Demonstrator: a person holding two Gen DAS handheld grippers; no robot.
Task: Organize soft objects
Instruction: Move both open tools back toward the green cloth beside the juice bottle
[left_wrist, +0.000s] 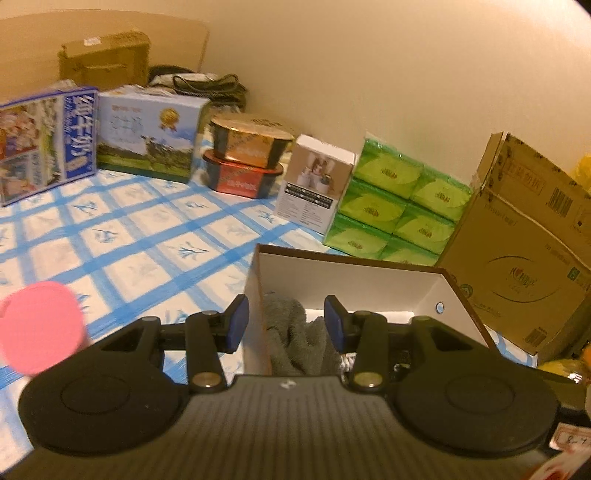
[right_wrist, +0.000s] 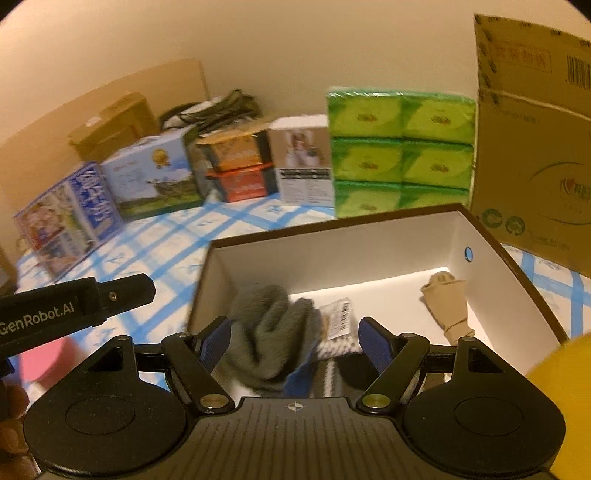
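Grey socks sit bunched in the left end of the open shoe box, lying loose on the box floor. Beside them is a striped pair with a barcode tag, and a beige sock lies at the far right end, well apart from the grey ones.

Right gripper hangs over the near edge of the box with its jaws spread wide and nothing pinched; the grey socks are behind the gap, not in it. Left gripper is about half spread and also empty, straddling the box's left wall from above.

Judgement: the socks in view are already boxed, so the step in hand looks like pulling clear for the next item. To do it well, lift both grippers straight out so a finger doesn't catch the box wall or drag the grey socks out. The pink thing on the checked cloth may be next, but it's too blurred to identify.

View differences: only the right wrist view shows the box floor end to end, including the beige sock and the tag, plus the left gripper's arm coming in from the side. The left wrist view gets just a sliver of grey sock, but shows the pink thing and the open cloth better.
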